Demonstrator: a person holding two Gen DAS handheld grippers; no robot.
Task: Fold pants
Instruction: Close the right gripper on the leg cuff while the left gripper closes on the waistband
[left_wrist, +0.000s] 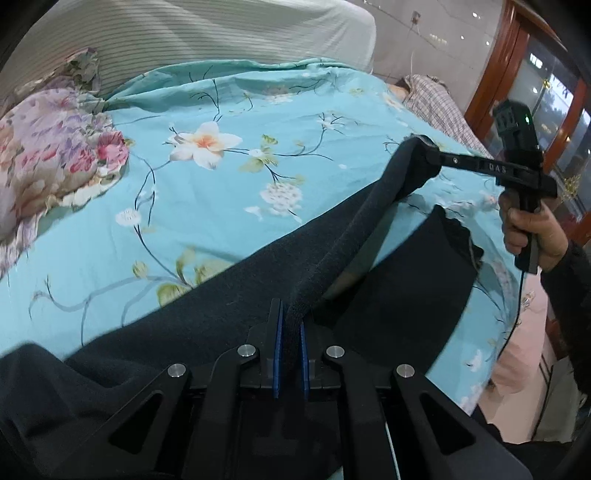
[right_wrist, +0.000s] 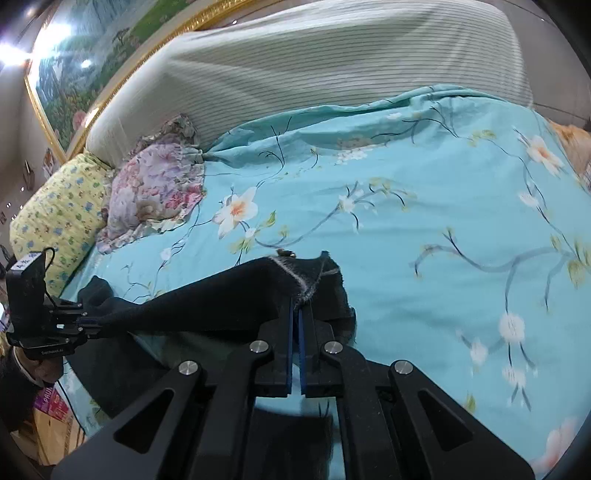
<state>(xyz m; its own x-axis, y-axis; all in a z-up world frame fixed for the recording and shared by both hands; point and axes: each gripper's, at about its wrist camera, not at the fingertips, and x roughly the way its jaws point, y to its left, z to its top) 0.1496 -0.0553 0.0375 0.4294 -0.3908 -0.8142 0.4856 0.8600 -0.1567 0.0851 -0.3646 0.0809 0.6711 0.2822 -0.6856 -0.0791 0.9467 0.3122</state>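
Dark pants (left_wrist: 221, 332) lie partly on a turquoise floral bedspread (left_wrist: 258, 110). My left gripper (left_wrist: 291, 325) is shut on a raised edge of the fabric at the bottom of the left wrist view. That edge runs taut up to my right gripper (left_wrist: 430, 157), which pinches its far end and is held by a hand (left_wrist: 532, 229). In the right wrist view my right gripper (right_wrist: 297, 310) is shut on a frayed grey-stitched edge of the pants (right_wrist: 221, 295). My left gripper (right_wrist: 83, 314) holds the other end at the far left, with the cloth stretched and lifted between the two.
A pink floral pillow (left_wrist: 55, 158) and a yellow patterned pillow (right_wrist: 59, 218) lie at the head of the bed, before a striped cushioned headboard (right_wrist: 332, 55). A checked cloth (left_wrist: 436, 99) lies at the far edge. A wooden door frame (left_wrist: 495, 74) stands beyond the bed.
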